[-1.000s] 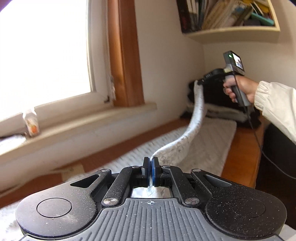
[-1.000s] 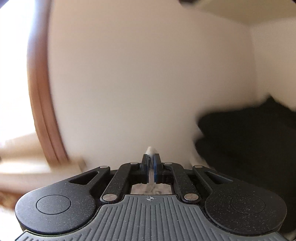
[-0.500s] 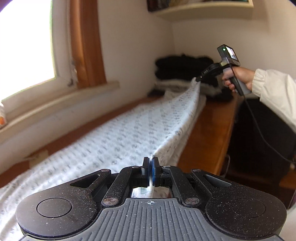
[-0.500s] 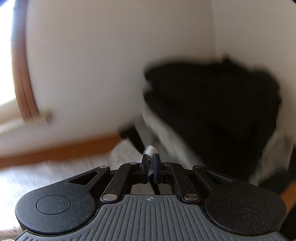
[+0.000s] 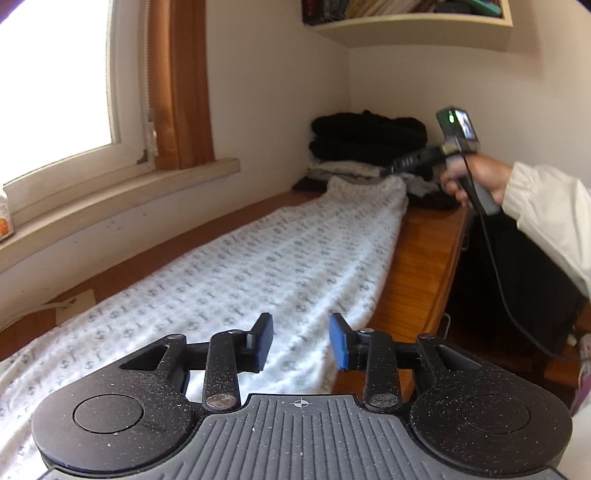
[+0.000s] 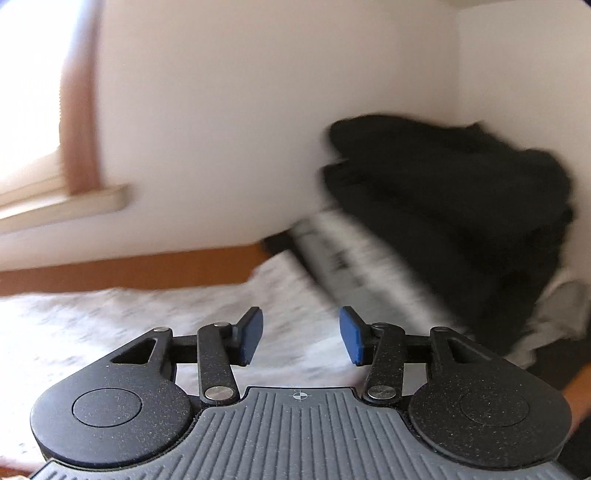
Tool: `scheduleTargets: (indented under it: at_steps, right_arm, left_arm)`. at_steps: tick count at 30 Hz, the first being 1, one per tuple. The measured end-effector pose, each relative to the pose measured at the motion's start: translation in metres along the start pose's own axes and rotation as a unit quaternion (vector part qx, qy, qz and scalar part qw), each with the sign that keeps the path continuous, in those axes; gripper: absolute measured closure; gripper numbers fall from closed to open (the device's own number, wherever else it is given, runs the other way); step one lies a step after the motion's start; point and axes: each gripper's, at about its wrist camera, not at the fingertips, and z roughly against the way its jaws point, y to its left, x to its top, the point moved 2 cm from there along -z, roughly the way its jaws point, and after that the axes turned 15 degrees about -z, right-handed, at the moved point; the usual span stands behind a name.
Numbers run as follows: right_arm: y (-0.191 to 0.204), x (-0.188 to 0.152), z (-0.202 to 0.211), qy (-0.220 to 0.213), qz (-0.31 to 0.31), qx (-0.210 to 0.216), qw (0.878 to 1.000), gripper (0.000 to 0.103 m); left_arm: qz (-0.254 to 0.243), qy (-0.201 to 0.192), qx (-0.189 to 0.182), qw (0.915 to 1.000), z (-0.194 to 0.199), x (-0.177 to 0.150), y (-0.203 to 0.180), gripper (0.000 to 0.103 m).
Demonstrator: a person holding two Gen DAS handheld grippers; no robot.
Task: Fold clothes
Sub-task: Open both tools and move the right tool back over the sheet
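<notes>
A long white garment [image 5: 258, 273] with a small grey print lies flat along the wooden table [image 5: 417, 266]. My left gripper [image 5: 301, 341] hovers just over its near end; the jaws are opening and the cloth lies below them, not pinched. In the left wrist view my right gripper [image 5: 391, 170], held by a hand in a white sleeve, sits at the garment's far end. The right wrist view is blurred: my right gripper [image 6: 301, 336] has its jaws opening over the white garment [image 6: 147, 321], nothing gripped.
A stack of folded black and white clothes [image 5: 369, 147] fills the far corner of the table; the stack of clothes [image 6: 461, 221] looms right of my right gripper. A window sill [image 5: 122, 199] runs along the left wall. A bookshelf [image 5: 413, 26] hangs overhead. The table edge [image 5: 443, 280] drops off right.
Both grippers lowered the stretched garment onto the table and then let go of it. Their jaws were shut on the cloth in the earlier frames and now stand apart.
</notes>
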Motion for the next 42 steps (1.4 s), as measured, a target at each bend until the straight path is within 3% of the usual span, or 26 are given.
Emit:
scheduleTargets:
  at_steps: [6,10,17,24,28,32,42]
  right_arm:
    - [0.043,-0.031,-0.011,0.061,0.014,0.096,0.993,0.055]
    - [0.062,-0.043,-0.015,0.073,0.025,0.115,0.99,0.053]
    - [0.074,-0.053,-0.023,0.081,0.031,0.115,0.99,0.049]
    - [0.07,-0.056,-0.028,0.078,0.021,0.12,0.989,0.048]
    - [0.08,-0.061,-0.031,0.076,0.054,0.104,0.99,0.047]
    - [0.089,-0.066,-0.03,0.067,0.087,0.085,0.99,0.043]
    - [0.088,-0.066,-0.029,0.069,0.086,0.093,0.99,0.04]
  left_arm:
    - [0.027,0.006,0.031,0.9991,0.007,0.001,0.034,0.064]
    - [0.044,0.015,0.043,0.998,0.006,-0.002,0.051,0.064]
    - [0.05,0.024,0.03,0.998,-0.001,-0.01,0.052,0.058]
    - [0.013,0.06,-0.003,0.9981,-0.013,-0.02,0.023,0.058]
    - [0.0,0.077,-0.013,0.9969,-0.011,-0.029,0.011,0.058]
    - [0.003,0.081,-0.012,0.9966,-0.01,-0.033,0.012,0.051]
    - [0.022,0.062,-0.007,0.9978,-0.01,-0.02,0.036,0.039]
